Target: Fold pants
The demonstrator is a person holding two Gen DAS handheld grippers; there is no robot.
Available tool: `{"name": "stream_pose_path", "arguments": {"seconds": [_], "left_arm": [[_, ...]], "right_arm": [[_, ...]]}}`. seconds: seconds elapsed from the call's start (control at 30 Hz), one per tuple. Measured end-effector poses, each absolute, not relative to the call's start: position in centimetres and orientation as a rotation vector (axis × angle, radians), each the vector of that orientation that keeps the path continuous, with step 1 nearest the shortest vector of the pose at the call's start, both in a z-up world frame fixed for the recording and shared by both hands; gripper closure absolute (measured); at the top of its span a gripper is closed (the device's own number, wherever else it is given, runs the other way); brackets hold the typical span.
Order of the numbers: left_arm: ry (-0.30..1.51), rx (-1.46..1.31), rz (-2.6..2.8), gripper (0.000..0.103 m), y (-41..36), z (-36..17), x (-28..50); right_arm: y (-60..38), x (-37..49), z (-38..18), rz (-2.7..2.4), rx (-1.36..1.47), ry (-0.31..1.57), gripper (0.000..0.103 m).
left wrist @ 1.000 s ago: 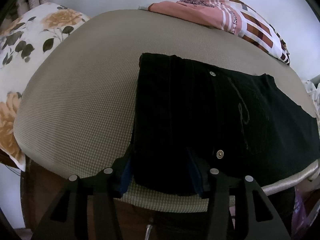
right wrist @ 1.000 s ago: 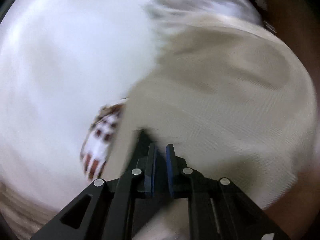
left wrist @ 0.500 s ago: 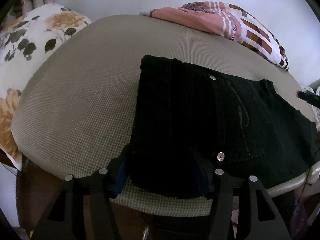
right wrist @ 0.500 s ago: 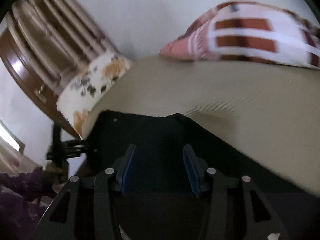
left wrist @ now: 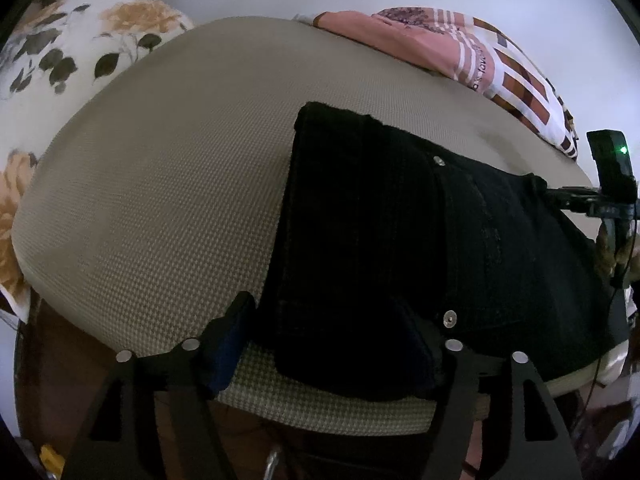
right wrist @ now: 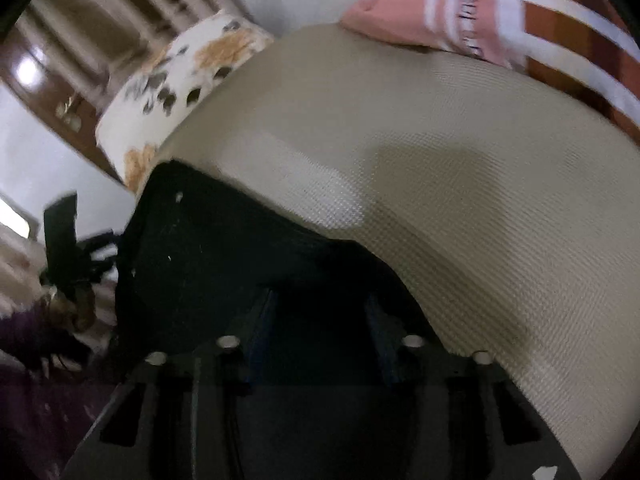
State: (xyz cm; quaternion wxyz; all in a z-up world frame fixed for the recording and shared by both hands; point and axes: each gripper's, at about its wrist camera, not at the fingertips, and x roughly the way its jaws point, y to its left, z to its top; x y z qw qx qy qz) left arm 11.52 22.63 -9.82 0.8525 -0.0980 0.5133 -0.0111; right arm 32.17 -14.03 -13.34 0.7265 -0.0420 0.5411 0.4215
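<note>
A floral pillow (left wrist: 52,60) sits at the far left of the bed (left wrist: 168,200). The left tool (left wrist: 324,336) gapes wide around the near edge of the black pants (left wrist: 400,240), already folded into a compact stack. The right tool (right wrist: 320,320) hangs over them, also wide. Probably one fold or a tidy-up remains.

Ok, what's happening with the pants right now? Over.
Left gripper open, straddling black pants' near corner. Right gripper open over the other end. Pants folded flat on beige cushion. Nothing blocking.
</note>
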Motion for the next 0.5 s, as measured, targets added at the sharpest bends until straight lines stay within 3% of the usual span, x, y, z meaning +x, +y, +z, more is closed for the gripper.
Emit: {"name": "stream_pose_path", "arguments": {"seconds": [0.13,0.5], "left_arm": [[1.085,-0.27,-0.023,0.027,23.4,-10.2,11.7],[1.056,-0.226,-0.004,0.023,23.0,-10.2,11.6]], "right_arm": [[-13.2,32.4,-13.2,0.943,-0.139,1.177,0.093],[-16.8,34.5,-14.2,0.684,0.0,1.08,0.103]]}}
